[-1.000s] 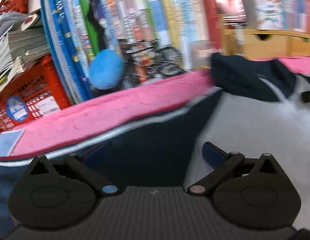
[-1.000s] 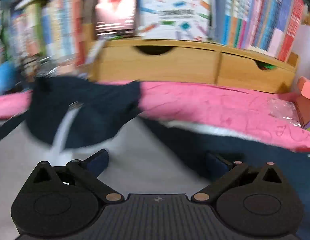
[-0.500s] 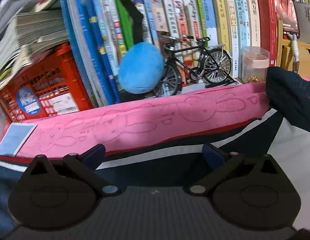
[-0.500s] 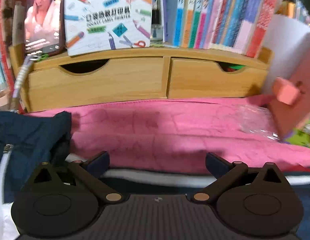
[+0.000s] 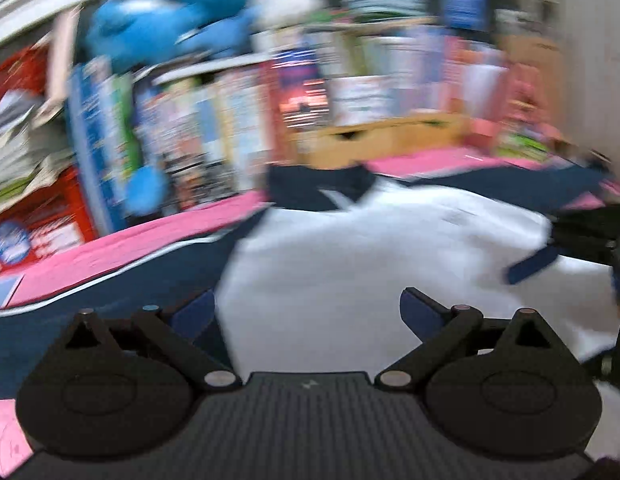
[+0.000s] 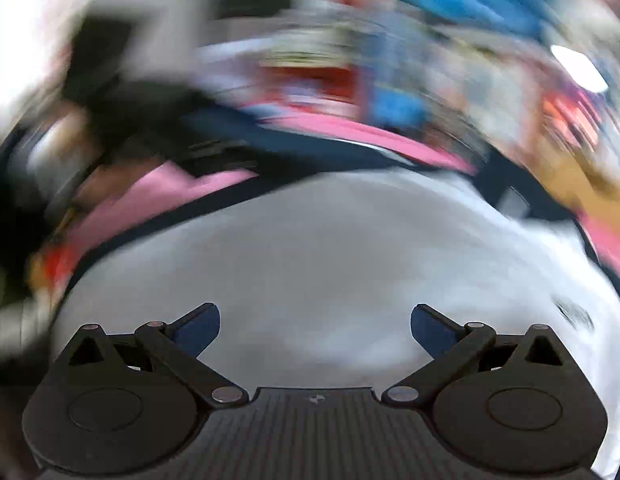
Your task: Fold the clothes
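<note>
My left gripper [image 5: 308, 312] is spread wide with nothing between its blue-padded fingers [image 5: 192, 314], and it hangs over the jacket [image 5: 350, 248], a white garment with navy sleeves and a navy collar. The jacket lies spread across the pink mat [image 5: 110, 246], its collar toward the far edge by the wooden drawer unit [image 5: 386, 136], one navy sleeve running along the mat's left side. My right gripper [image 6: 316, 326] is likewise released, fingers well apart, poised above the white body panel of the same jacket [image 6: 310, 248]. From the left wrist view I can see the right gripper [image 5: 590, 236] at the mat's right side, a dark blur over the white fabric. Beyond the far edge stand rows of books [image 5: 214, 132] and a red crate [image 5: 38, 220], all smeared; the right wrist view is too blurred to tell much beyond the cloth and pink mat [image 6: 150, 196]
</note>
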A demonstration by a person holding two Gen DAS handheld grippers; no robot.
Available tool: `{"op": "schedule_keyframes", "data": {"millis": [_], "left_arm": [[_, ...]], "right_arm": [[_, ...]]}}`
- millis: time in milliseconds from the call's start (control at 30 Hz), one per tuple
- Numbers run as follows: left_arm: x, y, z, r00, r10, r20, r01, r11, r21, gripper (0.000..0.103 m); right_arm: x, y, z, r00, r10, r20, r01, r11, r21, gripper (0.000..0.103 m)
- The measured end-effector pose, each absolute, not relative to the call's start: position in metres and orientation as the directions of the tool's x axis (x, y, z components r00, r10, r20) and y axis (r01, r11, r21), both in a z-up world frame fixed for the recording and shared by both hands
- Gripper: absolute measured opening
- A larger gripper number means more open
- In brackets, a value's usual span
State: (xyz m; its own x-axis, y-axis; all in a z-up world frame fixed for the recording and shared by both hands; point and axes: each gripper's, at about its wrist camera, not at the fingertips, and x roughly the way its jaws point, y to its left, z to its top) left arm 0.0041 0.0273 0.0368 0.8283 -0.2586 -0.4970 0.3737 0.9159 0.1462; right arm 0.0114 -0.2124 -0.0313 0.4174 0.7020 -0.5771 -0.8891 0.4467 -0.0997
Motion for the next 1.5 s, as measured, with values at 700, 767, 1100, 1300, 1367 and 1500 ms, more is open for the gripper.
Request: {"op": "schedule_keyframes", "data": {"millis": [700,767,1100,1300,1367,1500], "left_arm": [[-0.114,-0.038,-0.038,0.748,-0.265,-0.608,0.580,0.707,0.406,0.103],[-0.114,-0.026,-0.043,0.759,-0.232,-0.608,0.562,0.704,0.434,0.103],[-0.134,0.009,-0.044,0.797,-0.066,-0.600,0.471,0.690,0.550,0.103],[-0.165,0.043,-0.026,0.759,-0.041,-0.649,0.424,0.788,0.447,0.100],[-0.172,0.064,-0.005,0.750,-0.083,-0.656,0.386,0.861,0.332,0.100],[-0.156,0.072,0.040,0.779,-0.116,-0.616,0.277,0.945,0.173,0.100]], "right_arm": [[-0.101,-0.261,-0.060,0.526,0.559,-0.641,-0.851,0.340,-0.401,0.097],[-0.095,-0.292,-0.061,0.555,0.543,-0.630,-0.830,0.408,-0.379,0.098],[-0.111,-0.367,-0.067,0.669,0.432,-0.605,-0.724,0.564,-0.398,0.100],[-0.127,-0.415,-0.064,0.746,0.231,-0.625,-0.553,0.737,-0.388,0.100],[-0.151,-0.430,-0.056,0.776,0.253,-0.577,-0.519,0.777,-0.356,0.102],[-0.172,-0.427,-0.038,0.843,0.300,-0.446,-0.450,0.848,-0.281,0.103]]}}
